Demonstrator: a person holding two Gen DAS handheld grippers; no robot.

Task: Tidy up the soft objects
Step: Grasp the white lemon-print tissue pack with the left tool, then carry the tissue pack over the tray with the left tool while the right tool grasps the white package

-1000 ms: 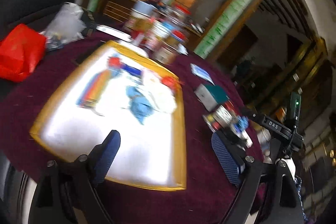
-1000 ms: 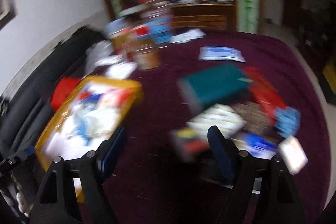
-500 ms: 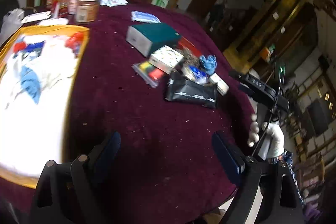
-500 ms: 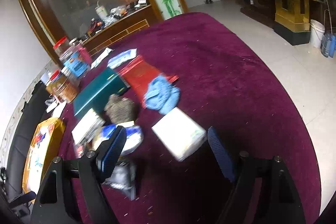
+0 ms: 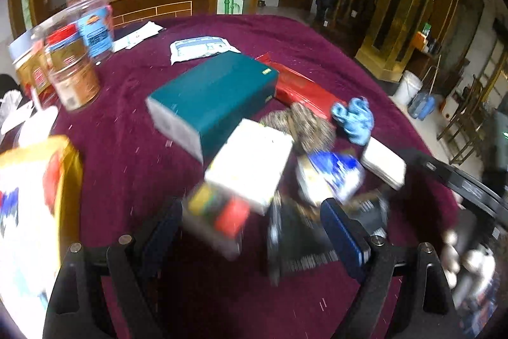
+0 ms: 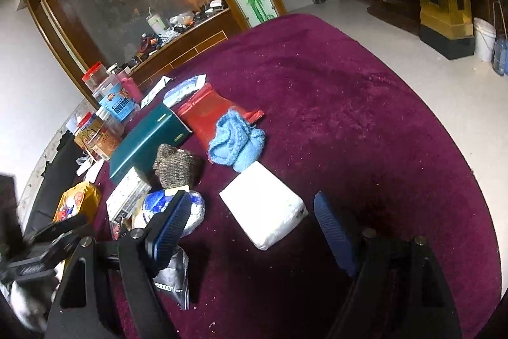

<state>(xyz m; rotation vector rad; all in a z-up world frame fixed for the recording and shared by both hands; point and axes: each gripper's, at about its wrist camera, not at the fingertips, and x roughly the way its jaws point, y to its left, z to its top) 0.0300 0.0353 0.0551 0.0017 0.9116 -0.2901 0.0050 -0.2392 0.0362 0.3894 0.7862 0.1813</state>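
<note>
Centrally, right gripper (image 6: 250,231): jaws wide apart, empty, hovering just above the tablecloth (image 6: 365,104), nothing pinched. White pack (image 6: 263,208) between and just ahead of the fingers, lying flat, untouched. Blue knit (image 6: 236,142) beyond it, touching the pack's far corner and overlapping the red pouch (image 6: 206,113). Brown knit (image 6: 176,164) to the left, against the green box (image 6: 146,142). Jars (image 6: 108,116) further back.

Left gripper (image 5: 250,231): jaws likewise wide, empty; blurred packets (image 5: 219,212) near the fingers, contact impossible to judge. Yellow-rimmed tray (image 5: 68,167) at far left, already holding soft items. Opposite gloved hand (image 5: 470,262) at lower right.

Step in hand, as judged: approach to a soft piece in the pile. For a clean pick: centre the jaws on one item only, close on its thick middle rather than a loose edge, lift straight up so neighbours stay put, and avoid the rigid box.

Pose: both grippers tilted downward toward the table, right one squared to the white pack, left one aimed across the pile toward its partner.
</note>
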